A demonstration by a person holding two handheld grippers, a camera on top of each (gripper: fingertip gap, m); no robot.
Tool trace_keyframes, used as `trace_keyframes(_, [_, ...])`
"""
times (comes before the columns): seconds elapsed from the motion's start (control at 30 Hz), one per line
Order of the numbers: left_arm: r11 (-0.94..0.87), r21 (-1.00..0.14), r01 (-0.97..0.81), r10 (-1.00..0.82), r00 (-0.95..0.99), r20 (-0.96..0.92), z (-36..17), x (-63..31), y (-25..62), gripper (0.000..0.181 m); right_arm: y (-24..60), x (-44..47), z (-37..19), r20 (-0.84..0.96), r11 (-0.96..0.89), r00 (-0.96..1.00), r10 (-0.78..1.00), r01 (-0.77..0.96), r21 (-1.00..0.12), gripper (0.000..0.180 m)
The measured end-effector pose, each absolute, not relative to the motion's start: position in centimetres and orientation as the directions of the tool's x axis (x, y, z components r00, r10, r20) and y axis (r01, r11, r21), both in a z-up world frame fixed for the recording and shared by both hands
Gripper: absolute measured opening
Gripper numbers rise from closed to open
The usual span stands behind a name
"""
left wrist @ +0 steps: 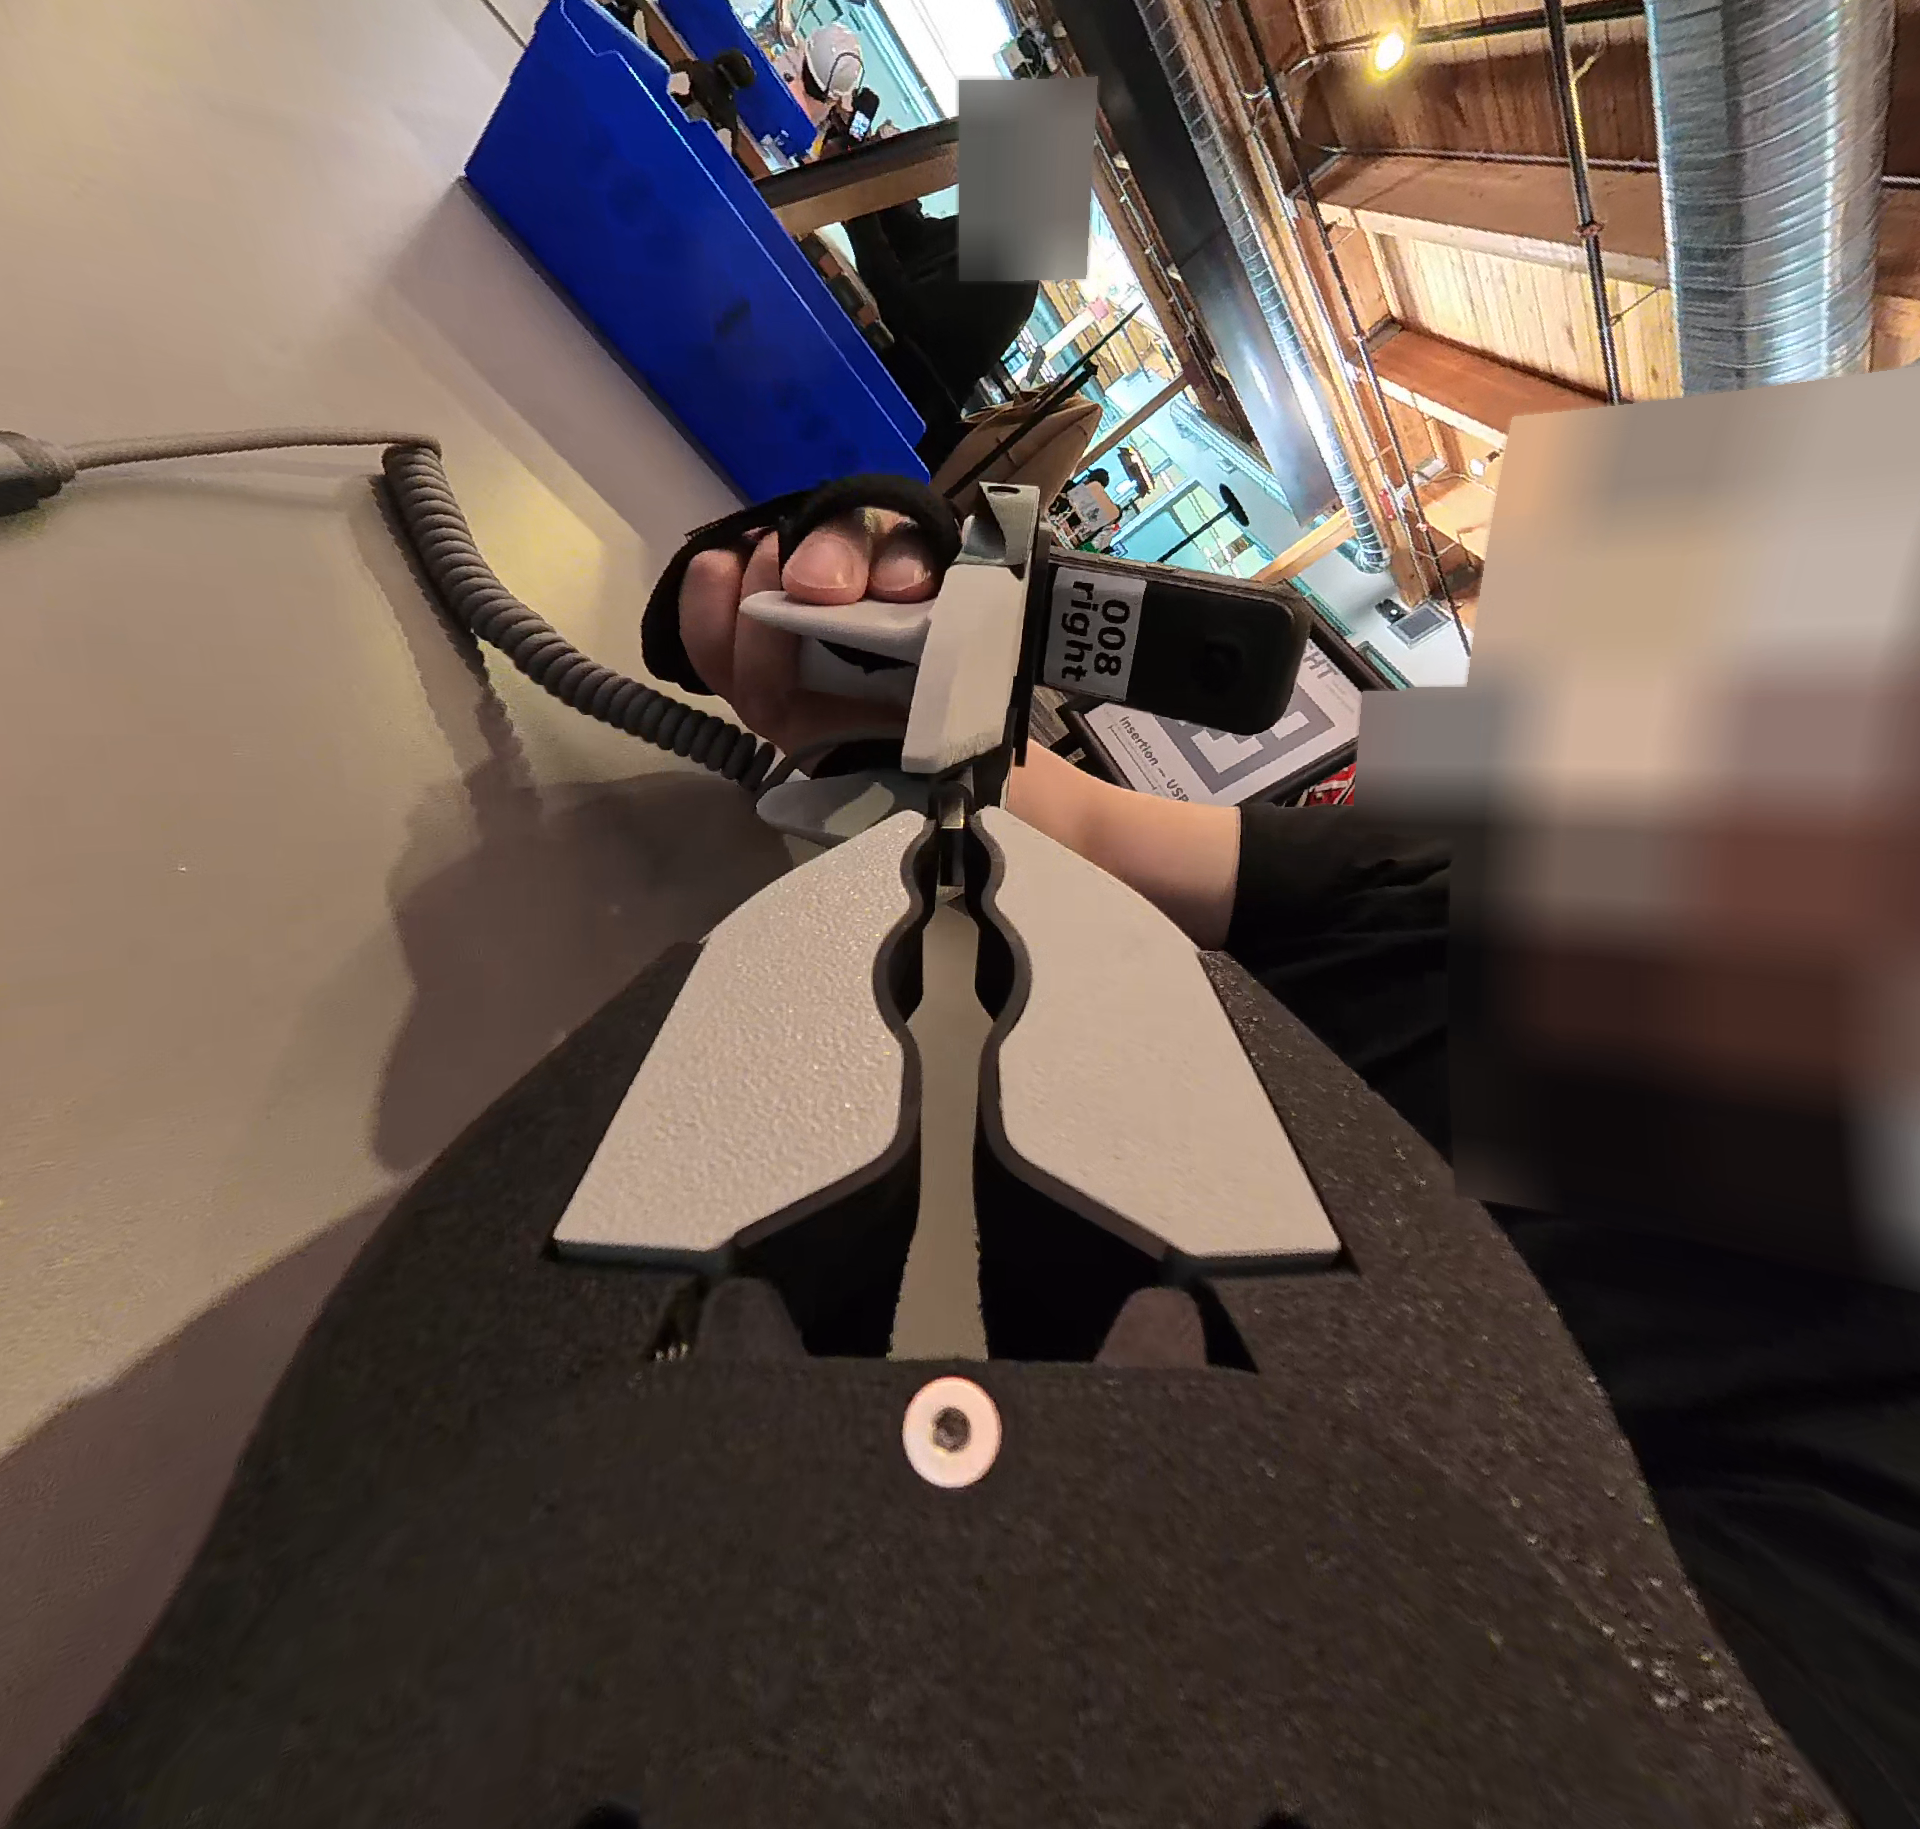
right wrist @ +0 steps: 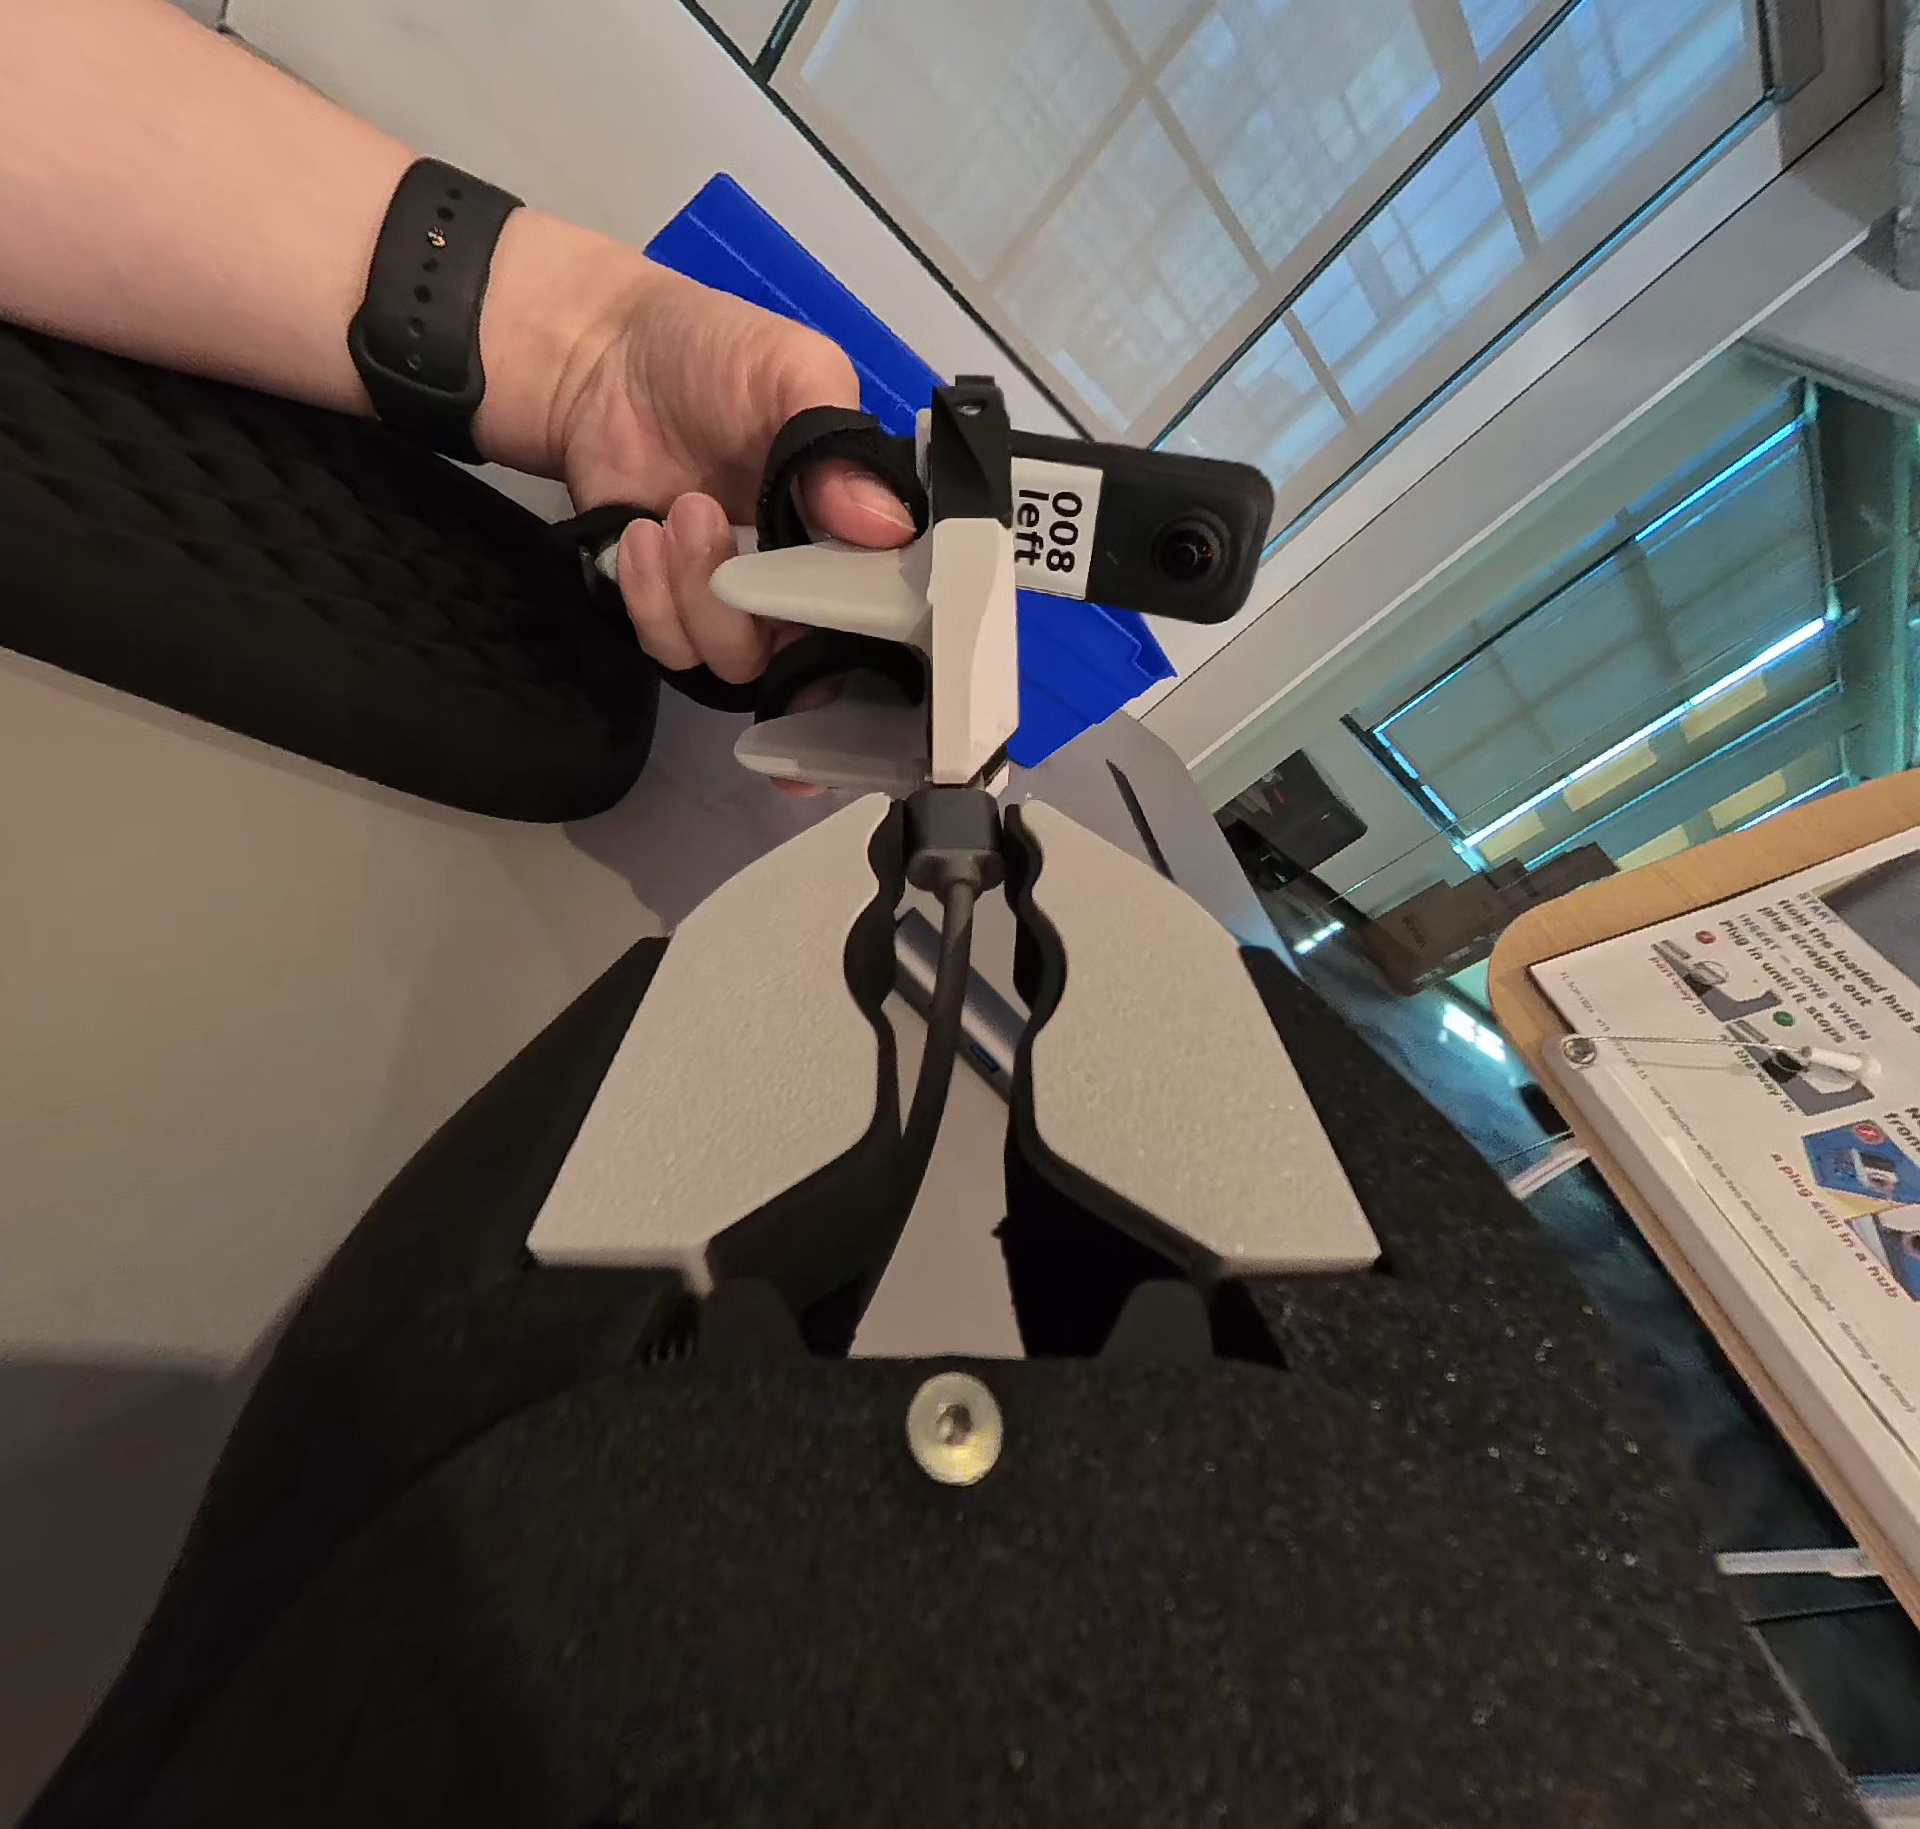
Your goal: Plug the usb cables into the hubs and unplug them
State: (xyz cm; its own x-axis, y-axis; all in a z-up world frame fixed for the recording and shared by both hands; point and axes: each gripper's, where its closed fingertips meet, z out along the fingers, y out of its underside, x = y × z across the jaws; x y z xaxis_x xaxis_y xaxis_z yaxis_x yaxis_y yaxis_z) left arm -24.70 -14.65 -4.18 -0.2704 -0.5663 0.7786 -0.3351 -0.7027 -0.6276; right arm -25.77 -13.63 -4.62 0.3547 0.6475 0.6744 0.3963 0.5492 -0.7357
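Your right gripper (right wrist: 951, 829) pinches the dark plug (right wrist: 943, 834) by its rigid shell, cable (right wrist: 935, 1031) trailing limp behind; your left gripper (left wrist: 951, 844) clamps a thin hub (left wrist: 948, 1104) edge-on. Light, hard, slippery parts: grip shells, never cable.

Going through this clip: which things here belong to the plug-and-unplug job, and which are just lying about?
Job:
- plug, clamped in the right hand-held gripper
- its cable
- hub
- coiled cable
- left hand-held gripper

Lying about:
- blue bin
- instruction sheet
- black cushion
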Motion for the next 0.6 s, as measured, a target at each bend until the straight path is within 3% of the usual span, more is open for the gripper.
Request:
trace_keyframes(0.27, [-0.751,-0.58,-0.314,-0.51,-0.282,0.813,-3.8,-24.7,-14.4,0.005,-13.3,-25.6,-4.5,0.587,0.46,0.37,0.72,0.378,-0.803,0.017])
trace_keyframes(0.4, [-0.779,-0.583,-0.229,-0.529,-0.259,0.808,-2.9,-25.4,-12.7,0.015,-12.2,-24.6,-4.3,0.544,0.405,0.417,0.728,0.378,-0.833,0.017])
trace_keyframes(0.53, [-0.641,-0.763,-0.086,-0.767,0.104,0.633,-4.2,-26.6,-7.7,0.014,-9.8,-22.5,-5.2,0.469,0.281,0.504,0.725,0.405,-0.87,0.017])
trace_keyframes(0.6, [-0.51,-0.849,-0.138,-0.842,0.284,0.459,-5.1,-27.6,-6.1,0.016,-8.4,-21.4,-5.7,0.383,0.174,0.566,0.731,0.387,-0.905,0.017])
